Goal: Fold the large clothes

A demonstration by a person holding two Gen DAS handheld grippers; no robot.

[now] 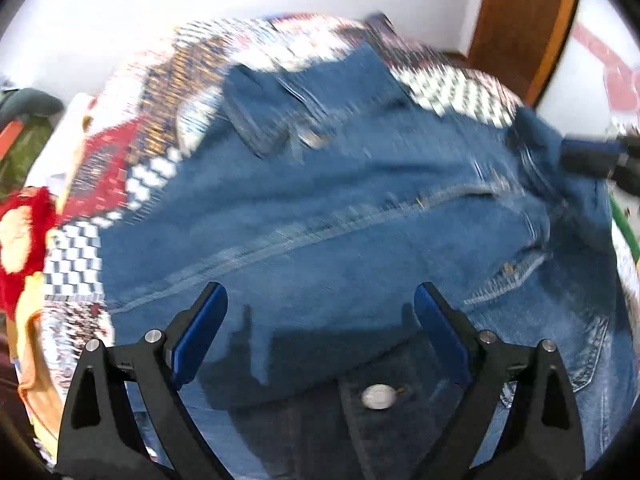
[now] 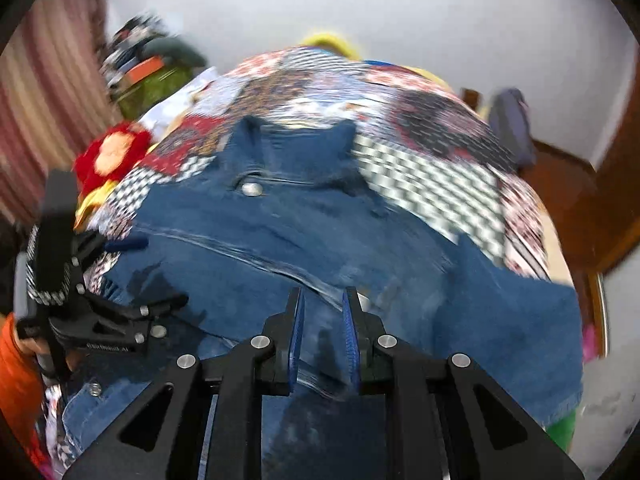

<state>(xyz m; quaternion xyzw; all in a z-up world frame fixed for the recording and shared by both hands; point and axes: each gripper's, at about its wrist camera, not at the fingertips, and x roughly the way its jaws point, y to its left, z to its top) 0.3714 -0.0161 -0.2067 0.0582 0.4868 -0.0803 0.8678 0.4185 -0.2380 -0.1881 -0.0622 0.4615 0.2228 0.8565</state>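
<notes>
A blue denim jacket (image 1: 320,208) lies spread on a patchwork bedcover (image 1: 132,160); it also shows in the right wrist view (image 2: 304,224), collar and metal button at the far end. My left gripper (image 1: 320,300) is open and empty, hovering just above the denim near a metal button (image 1: 378,396). My right gripper (image 2: 323,300) is nearly closed on a fold of the denim jacket. The right gripper appears at the right edge of the left wrist view (image 1: 592,152), gripping cloth. The left gripper shows at the left of the right wrist view (image 2: 132,280).
The patchwork bedcover (image 2: 424,168) covers the bed. A red and yellow cloth (image 2: 112,156) lies at the bed's left side. A wooden door (image 1: 520,24) stands to the right. Striped curtains (image 2: 44,120) and a cluttered pile (image 2: 148,68) lie to the left.
</notes>
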